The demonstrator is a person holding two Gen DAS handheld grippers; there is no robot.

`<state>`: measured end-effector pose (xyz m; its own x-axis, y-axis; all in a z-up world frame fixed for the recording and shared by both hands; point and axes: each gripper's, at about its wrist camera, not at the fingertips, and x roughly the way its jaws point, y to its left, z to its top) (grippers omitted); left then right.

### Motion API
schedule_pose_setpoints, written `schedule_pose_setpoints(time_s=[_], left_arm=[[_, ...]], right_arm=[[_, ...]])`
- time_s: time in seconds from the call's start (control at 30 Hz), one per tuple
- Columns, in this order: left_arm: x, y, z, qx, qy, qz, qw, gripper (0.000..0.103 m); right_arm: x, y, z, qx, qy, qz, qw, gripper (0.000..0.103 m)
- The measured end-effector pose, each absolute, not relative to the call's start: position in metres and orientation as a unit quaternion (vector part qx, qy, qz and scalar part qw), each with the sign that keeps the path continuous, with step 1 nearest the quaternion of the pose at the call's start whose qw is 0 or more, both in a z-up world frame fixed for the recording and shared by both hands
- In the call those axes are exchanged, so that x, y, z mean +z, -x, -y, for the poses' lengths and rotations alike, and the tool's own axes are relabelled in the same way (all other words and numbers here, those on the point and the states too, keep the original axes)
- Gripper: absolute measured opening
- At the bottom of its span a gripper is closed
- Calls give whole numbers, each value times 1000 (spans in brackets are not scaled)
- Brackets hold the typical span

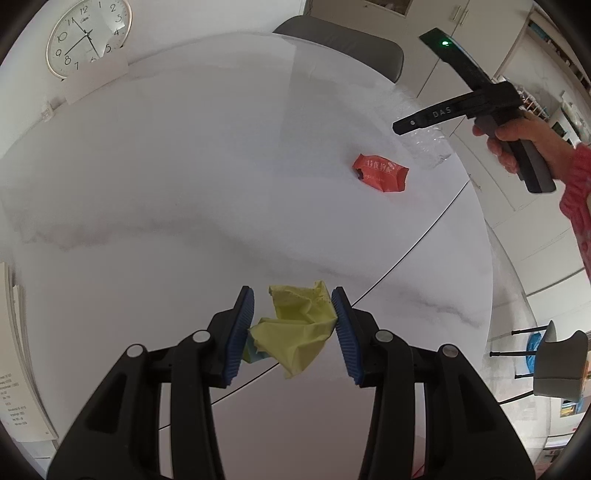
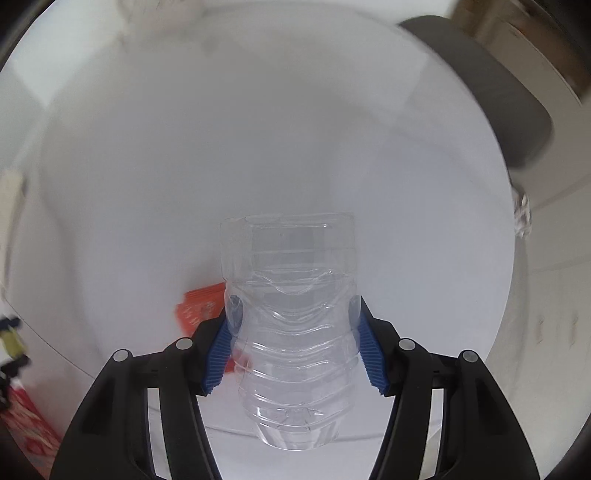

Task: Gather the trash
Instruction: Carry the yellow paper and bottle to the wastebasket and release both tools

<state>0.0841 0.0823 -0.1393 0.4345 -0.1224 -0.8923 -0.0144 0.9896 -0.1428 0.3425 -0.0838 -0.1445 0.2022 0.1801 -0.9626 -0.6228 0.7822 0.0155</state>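
Note:
In the left wrist view my left gripper (image 1: 293,314) is shut on a crumpled yellow-green paper (image 1: 295,328), held above the white marble table (image 1: 184,184). A red snack wrapper (image 1: 380,176) lies on the table to the far right. My right gripper's body (image 1: 480,110) is held by a hand above the table's right edge, with a clear plastic bottle (image 1: 428,147) under it. In the right wrist view my right gripper (image 2: 295,325) is shut on the clear crushed bottle (image 2: 291,314), its blue pads (image 2: 218,354) pressing the dented sides. The red wrapper (image 2: 199,306) shows behind the bottle.
A wall clock (image 1: 86,35) and a paper card (image 1: 96,79) stand at the table's far left. A grey chair (image 1: 343,48) is behind the table. Papers (image 1: 18,350) lie at the left edge. Another chair (image 1: 557,362) stands lower right on the floor.

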Motion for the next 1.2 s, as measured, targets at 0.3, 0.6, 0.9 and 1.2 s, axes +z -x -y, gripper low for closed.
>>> schedule_pose_setpoints(time_s=[0.3, 0.6, 0.9, 1.2], left_arm=[[-127, -66, -9, -103, 24, -527, 843, 43], [-120, -19, 86, -197, -21, -525, 827, 43], [-124, 25, 147, -218, -56, -529, 818, 43], [-137, 60, 170, -204, -83, -538, 813, 43]], right_arm=[[-131, -166, 220, 194, -41, -564, 802, 61], [-177, -14, 329, 56, -151, -597, 786, 61], [-288, 33, 308, 105, -141, -671, 720, 61], [-366, 24, 290, 115, -140, -722, 668, 80]])
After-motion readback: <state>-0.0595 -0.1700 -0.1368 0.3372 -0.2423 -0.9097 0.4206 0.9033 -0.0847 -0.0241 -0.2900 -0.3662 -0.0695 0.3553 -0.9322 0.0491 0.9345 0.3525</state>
